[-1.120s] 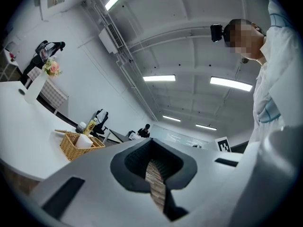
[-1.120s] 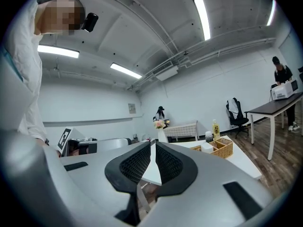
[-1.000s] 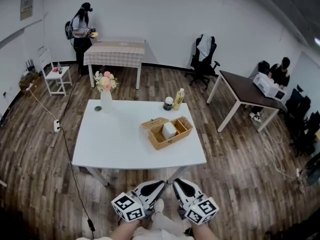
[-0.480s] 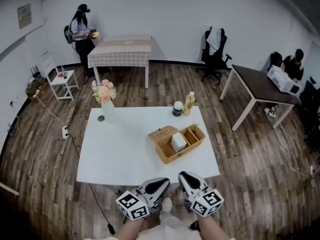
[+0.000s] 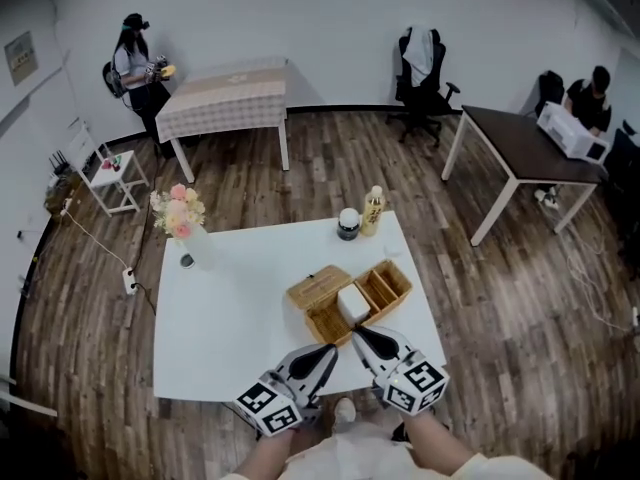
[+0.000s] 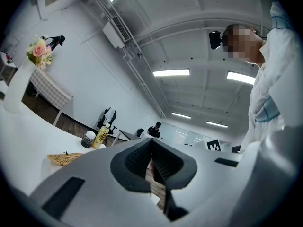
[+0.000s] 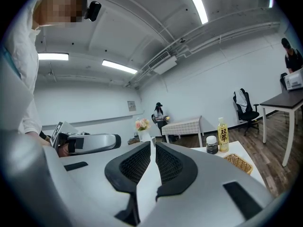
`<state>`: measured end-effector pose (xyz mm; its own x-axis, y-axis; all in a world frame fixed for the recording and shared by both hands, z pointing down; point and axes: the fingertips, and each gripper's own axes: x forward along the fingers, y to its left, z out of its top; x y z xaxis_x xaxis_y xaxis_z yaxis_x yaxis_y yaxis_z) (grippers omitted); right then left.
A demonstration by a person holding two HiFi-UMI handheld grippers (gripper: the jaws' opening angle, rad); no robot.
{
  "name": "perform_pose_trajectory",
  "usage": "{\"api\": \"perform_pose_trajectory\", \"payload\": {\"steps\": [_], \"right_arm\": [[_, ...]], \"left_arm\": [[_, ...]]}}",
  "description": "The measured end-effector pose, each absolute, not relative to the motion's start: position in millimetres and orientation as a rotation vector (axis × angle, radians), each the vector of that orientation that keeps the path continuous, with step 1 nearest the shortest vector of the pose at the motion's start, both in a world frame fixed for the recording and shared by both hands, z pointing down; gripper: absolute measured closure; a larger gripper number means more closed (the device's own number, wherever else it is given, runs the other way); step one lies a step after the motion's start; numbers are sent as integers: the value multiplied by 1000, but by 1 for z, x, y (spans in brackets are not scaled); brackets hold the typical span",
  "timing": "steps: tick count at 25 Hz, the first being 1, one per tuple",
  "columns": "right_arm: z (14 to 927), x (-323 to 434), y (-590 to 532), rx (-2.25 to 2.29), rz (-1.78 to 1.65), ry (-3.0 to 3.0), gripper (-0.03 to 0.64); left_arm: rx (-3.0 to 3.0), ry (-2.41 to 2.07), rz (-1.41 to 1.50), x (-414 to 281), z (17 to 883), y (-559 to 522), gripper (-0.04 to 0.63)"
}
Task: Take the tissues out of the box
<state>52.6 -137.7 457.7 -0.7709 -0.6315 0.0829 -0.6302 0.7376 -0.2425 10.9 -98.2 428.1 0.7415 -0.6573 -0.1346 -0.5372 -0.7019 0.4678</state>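
A wicker box (image 5: 385,290) stands on the white table (image 5: 230,318), its lid (image 5: 318,286) swung open to the left. A white pack of tissues (image 5: 353,303) sits inside it. My left gripper (image 5: 329,351) hovers over the table's near edge, just in front of the box, shut and empty. My right gripper (image 5: 358,333) is beside it, tip close to the tissues, also shut with nothing held. In the right gripper view the box (image 7: 238,163) shows at the right of the shut right gripper (image 7: 153,144). In the left gripper view only the lid (image 6: 64,158) shows beside the shut left gripper (image 6: 151,143).
A yellow bottle (image 5: 372,210) and a dark jar (image 5: 348,224) stand at the table's far edge. A vase of flowers (image 5: 180,218) stands at its far left corner. Another table (image 5: 222,96), a person (image 5: 135,63), an office chair (image 5: 422,68) and a dark desk (image 5: 525,148) are further off.
The view has come closer to the table. Both grippers have moved forward from below the table's near edge to just in front of the wicker box, still shut.
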Motion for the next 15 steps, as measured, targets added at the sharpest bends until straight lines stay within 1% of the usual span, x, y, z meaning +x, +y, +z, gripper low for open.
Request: {"api": "perform_pose_trajectory", "payload": {"steps": [15], "right_arm": [[468,64,-187,-1059,-441,2941,580]], "left_arm": [[2547,-897,-356,29,432,-151,595]]}}
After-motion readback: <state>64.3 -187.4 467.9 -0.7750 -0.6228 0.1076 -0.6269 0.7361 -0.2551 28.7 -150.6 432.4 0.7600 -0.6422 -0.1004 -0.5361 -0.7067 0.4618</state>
